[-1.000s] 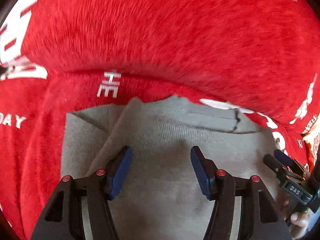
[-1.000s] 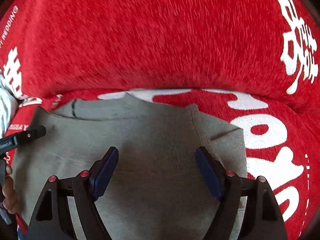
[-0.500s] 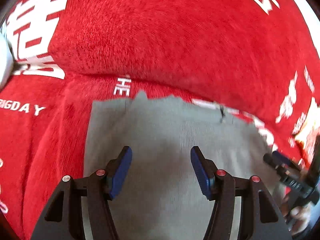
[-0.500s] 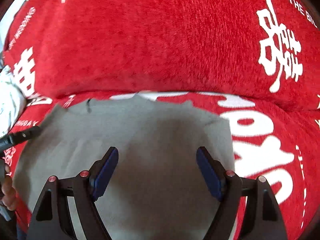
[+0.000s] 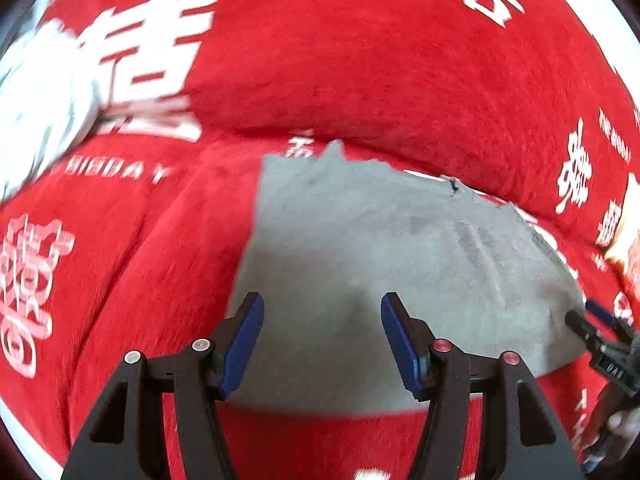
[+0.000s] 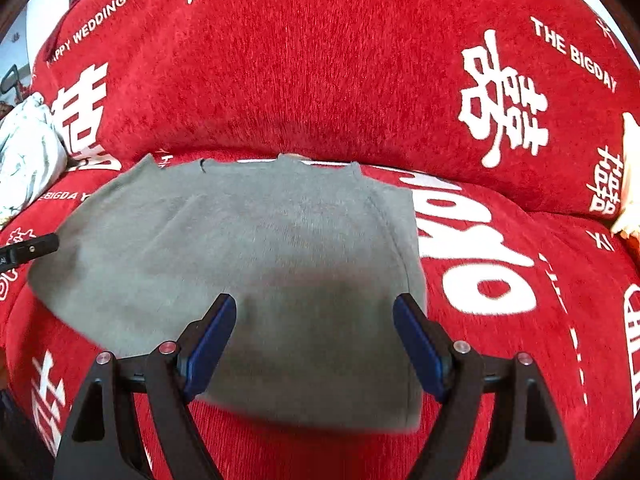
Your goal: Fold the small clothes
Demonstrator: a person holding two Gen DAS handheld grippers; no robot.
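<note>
A small grey knitted garment (image 6: 260, 248) lies folded flat on the red sofa seat; it also shows in the left wrist view (image 5: 360, 248). My left gripper (image 5: 322, 340) is open and empty, held above the garment's near left part. My right gripper (image 6: 314, 340) is open and empty, held above the garment's near right part. The right gripper's tip (image 5: 592, 328) shows at the right edge of the left wrist view, and the left gripper's tip (image 6: 32, 250) at the left edge of the right wrist view.
The red sofa cover with white lettering (image 6: 320, 60) rises as a backrest behind the garment. A pale cloth bundle (image 6: 24, 160) lies at the left end of the seat. A cream object (image 6: 628, 200) sits at the far right.
Both grippers have pulled back and up from the garment, so its near edge and more of the sofa show. Both stay open.
</note>
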